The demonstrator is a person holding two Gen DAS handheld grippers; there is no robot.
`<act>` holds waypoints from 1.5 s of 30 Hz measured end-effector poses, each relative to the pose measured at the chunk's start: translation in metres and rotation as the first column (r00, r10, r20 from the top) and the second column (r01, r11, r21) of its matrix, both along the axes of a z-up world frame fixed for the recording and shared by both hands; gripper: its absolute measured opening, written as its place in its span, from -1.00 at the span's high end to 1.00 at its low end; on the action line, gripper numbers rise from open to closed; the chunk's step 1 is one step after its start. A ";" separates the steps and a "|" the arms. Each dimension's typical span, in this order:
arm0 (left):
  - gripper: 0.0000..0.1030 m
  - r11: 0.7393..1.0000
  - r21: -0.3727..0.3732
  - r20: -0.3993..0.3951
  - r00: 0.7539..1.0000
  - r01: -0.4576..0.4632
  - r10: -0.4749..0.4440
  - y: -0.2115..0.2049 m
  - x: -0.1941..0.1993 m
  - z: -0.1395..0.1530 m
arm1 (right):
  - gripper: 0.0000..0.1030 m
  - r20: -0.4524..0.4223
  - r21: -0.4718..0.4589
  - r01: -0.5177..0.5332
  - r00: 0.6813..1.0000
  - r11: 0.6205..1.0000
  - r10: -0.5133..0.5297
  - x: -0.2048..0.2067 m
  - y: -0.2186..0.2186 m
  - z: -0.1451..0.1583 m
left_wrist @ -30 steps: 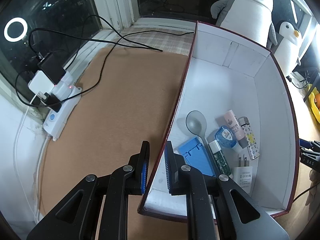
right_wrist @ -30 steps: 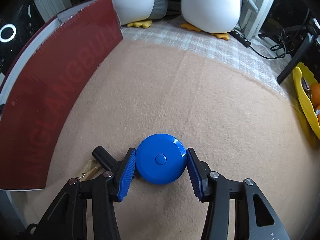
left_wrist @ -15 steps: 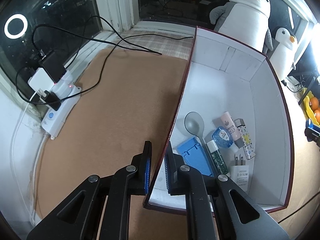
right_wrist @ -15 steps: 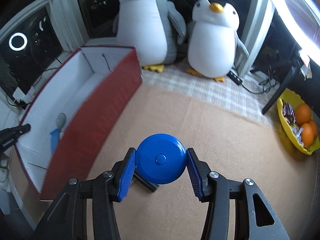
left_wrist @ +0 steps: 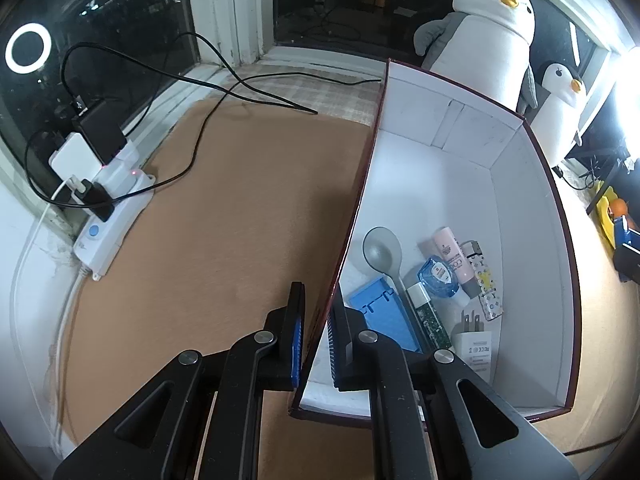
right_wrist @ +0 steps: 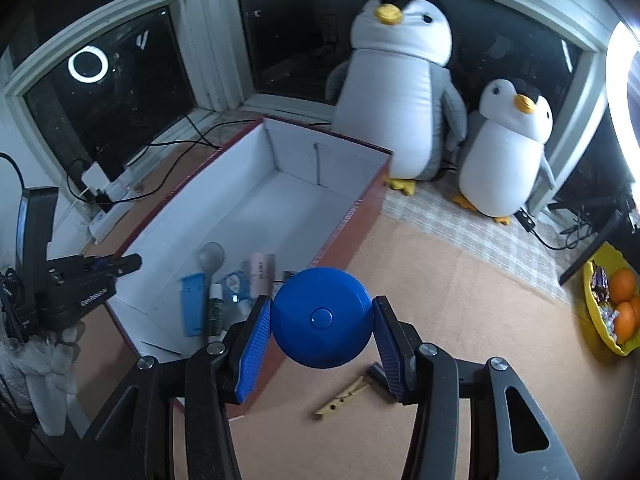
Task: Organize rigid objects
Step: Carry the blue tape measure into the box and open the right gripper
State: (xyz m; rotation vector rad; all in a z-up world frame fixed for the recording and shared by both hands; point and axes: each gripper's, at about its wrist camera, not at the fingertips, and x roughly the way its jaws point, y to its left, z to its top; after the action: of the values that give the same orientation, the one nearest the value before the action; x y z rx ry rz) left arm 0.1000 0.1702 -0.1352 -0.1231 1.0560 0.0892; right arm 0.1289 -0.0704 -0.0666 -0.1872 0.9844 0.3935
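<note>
My right gripper [right_wrist: 320, 340] is shut on a round blue case [right_wrist: 322, 317] and holds it in the air, near the right wall of the dark red box [right_wrist: 352, 216]. My left gripper [left_wrist: 316, 336] is shut on the box's left wall [left_wrist: 352, 216], one jaw inside and one outside. Inside the white-lined box lie a grey spoon [left_wrist: 382, 250], a blue plastic piece [left_wrist: 384, 318], a pink tube [left_wrist: 452, 256], a patterned lighter [left_wrist: 486, 280], a white charger plug [left_wrist: 474, 340] and other small items. A wooden clothespin [right_wrist: 344, 396] lies on the brown mat below the blue case.
Two plush penguins [right_wrist: 400, 92] stand behind the box by the window. A white power strip [left_wrist: 112, 220] with plugs and black cables sits at the left edge of the brown mat. A yellow bowl of oranges [right_wrist: 616, 304] is at the far right. A small black object [right_wrist: 378, 374] lies by the clothespin.
My right gripper has risen with the blue case from the mat and swung toward the box, whose inside now shows. The left gripper has stayed clamped on the box wall.
</note>
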 end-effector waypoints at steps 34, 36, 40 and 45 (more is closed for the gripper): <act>0.83 0.999 -0.042 0.017 1.000 0.006 -0.005 0.005 -0.002 -0.001 | 0.05 -0.060 -0.016 -0.123 0.991 0.992 0.122 0.000 0.082 -0.037; 0.83 0.999 -0.042 0.017 1.000 0.005 -0.004 0.006 -0.002 -0.002 | -0.03 -0.058 -0.012 -0.125 0.991 0.992 0.124 -0.001 0.082 -0.037; 0.83 0.999 -0.038 0.016 1.000 0.005 -0.005 0.007 -0.002 -0.001 | -0.04 -0.048 0.000 -0.124 0.991 0.992 0.124 -0.002 0.081 -0.033; 0.83 1.000 -0.029 0.014 1.000 0.006 -0.005 0.006 -0.002 -0.002 | -0.04 -0.034 0.026 -0.103 0.994 0.994 0.103 -0.001 0.069 -0.024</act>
State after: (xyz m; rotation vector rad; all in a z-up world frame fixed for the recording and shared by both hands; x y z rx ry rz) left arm 0.0983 0.1765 -0.1371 -0.1469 1.0440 0.0678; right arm 0.1276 -0.0017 -0.0908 -0.2107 1.0067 0.5043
